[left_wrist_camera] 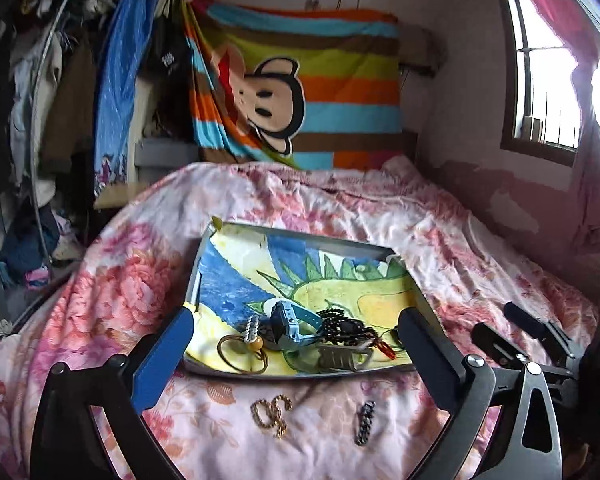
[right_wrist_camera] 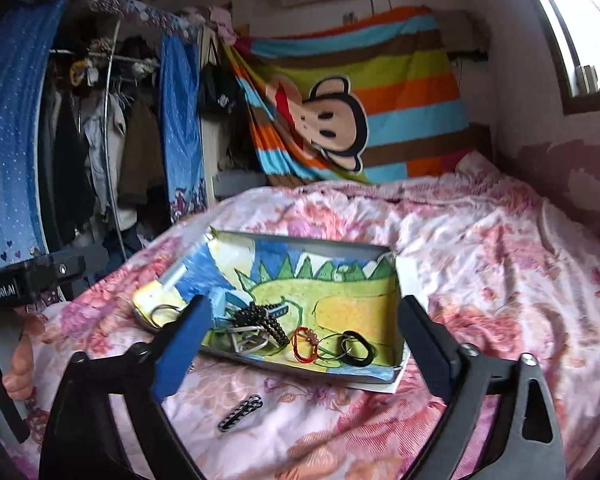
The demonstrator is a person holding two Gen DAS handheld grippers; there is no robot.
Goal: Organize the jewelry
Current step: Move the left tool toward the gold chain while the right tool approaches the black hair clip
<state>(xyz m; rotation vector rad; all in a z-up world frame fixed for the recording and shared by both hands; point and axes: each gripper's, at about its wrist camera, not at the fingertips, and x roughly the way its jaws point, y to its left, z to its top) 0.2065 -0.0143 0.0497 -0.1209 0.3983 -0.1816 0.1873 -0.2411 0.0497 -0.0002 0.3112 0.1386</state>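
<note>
A shallow grey tray (left_wrist_camera: pixel 204 256) lined with a dinosaur drawing lies on the flowered bedspread. In it sit a blue watch (left_wrist_camera: pixel 290 320), dark bead strings (left_wrist_camera: pixel 340 322), brown hair rings (left_wrist_camera: pixel 240 354) and a metal clasp (left_wrist_camera: pixel 340 356). A gold chain (left_wrist_camera: pixel 270 414) and a dark chain (left_wrist_camera: pixel 365 428) rest on the bedspread in front of the tray. My left gripper (left_wrist_camera: pixel 296 344) stands open above them, nothing between its fingers. My right gripper (right_wrist_camera: pixel 306 336) is open too, hovering before the tray (right_wrist_camera: pixel 300 240), with the dark chain (right_wrist_camera: pixel 241 411) below it. A red bracelet (right_wrist_camera: pixel 302 342) and black rings (right_wrist_camera: pixel 356 346) lie in the tray.
The flowered bedspread (left_wrist_camera: pixel 380 208) covers the whole bed. A striped monkey blanket (left_wrist_camera: pixel 300 92) hangs at the head. A clothes rack (left_wrist_camera: pixel 48 120) stands at the left, a window (left_wrist_camera: pixel 548 72) at the right. A hand (right_wrist_camera: pixel 18 364) holds the left gripper's handle at the right wrist view's left edge.
</note>
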